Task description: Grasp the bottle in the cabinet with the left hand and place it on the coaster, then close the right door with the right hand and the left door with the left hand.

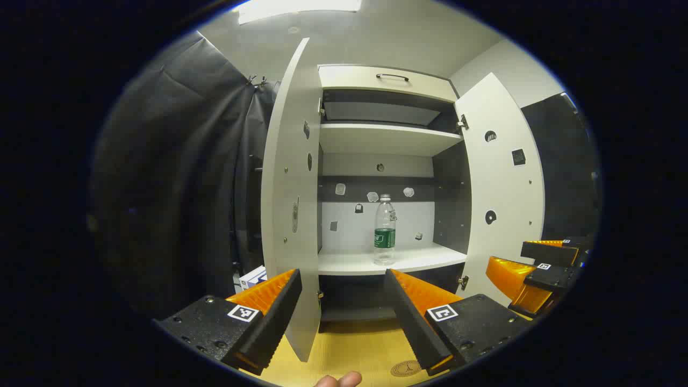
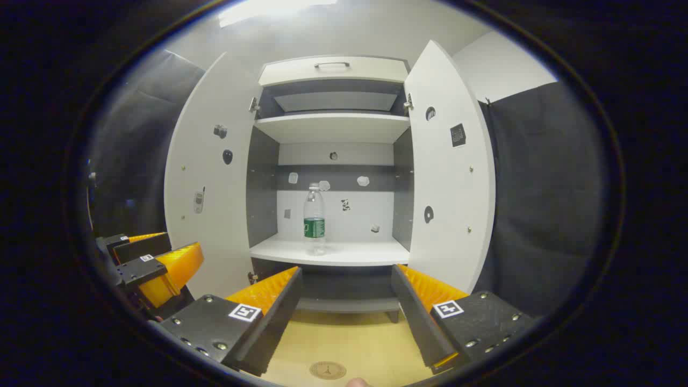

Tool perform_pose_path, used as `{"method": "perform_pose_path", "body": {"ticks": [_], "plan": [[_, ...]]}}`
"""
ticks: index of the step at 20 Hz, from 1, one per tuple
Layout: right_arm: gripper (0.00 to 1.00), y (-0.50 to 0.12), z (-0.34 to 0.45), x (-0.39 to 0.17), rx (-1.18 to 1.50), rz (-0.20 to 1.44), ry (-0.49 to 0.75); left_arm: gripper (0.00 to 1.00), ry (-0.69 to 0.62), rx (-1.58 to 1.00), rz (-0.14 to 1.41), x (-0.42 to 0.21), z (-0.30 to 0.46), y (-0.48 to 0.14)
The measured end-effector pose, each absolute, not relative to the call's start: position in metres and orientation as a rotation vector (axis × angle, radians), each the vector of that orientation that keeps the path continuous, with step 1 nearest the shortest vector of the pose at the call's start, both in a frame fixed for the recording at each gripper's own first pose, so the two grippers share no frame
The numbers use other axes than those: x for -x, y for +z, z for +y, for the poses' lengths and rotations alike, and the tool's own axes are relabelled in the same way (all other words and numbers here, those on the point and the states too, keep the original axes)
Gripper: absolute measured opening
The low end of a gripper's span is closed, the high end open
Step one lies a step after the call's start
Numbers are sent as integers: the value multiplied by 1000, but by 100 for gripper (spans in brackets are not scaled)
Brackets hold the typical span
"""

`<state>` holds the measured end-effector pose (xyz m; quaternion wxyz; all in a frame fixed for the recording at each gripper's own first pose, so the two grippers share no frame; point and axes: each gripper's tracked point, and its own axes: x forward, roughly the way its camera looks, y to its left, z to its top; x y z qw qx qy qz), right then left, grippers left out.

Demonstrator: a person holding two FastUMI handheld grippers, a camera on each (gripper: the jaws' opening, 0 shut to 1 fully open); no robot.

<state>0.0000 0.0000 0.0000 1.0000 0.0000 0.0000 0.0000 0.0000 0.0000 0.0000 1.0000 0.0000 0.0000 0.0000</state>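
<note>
Left gripper view: left gripper [image 1: 344, 301] is held level before the open cabinet [image 1: 387, 137], its jaws spread wide and holding nothing. Bottle [image 1: 385, 230] is clear with a green label and stands upright on the lower shelf [image 1: 424, 260]. Coaster [image 1: 406, 368] lies on the wooden counter [image 1: 355, 349], beside a fingertip [image 1: 338, 380]. Right gripper [image 1: 529, 269] shows near the right door [image 1: 502, 183].

Right gripper view: right gripper [image 2: 346, 301] also points at the cabinet, jaws wide and empty. Left door [image 2: 209, 183] stands open.

black screwed mounts [image 1: 215, 328], square tag markers [image 1: 243, 313]
</note>
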Motion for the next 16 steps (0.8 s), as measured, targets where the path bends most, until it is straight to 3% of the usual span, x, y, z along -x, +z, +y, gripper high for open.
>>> {"method": "perform_pose_path", "body": {"ticks": [16], "plan": [[100, -2, 2, -18, 8, -9, 7, 98, 12, -10, 11, -13, 4, -10]]}}
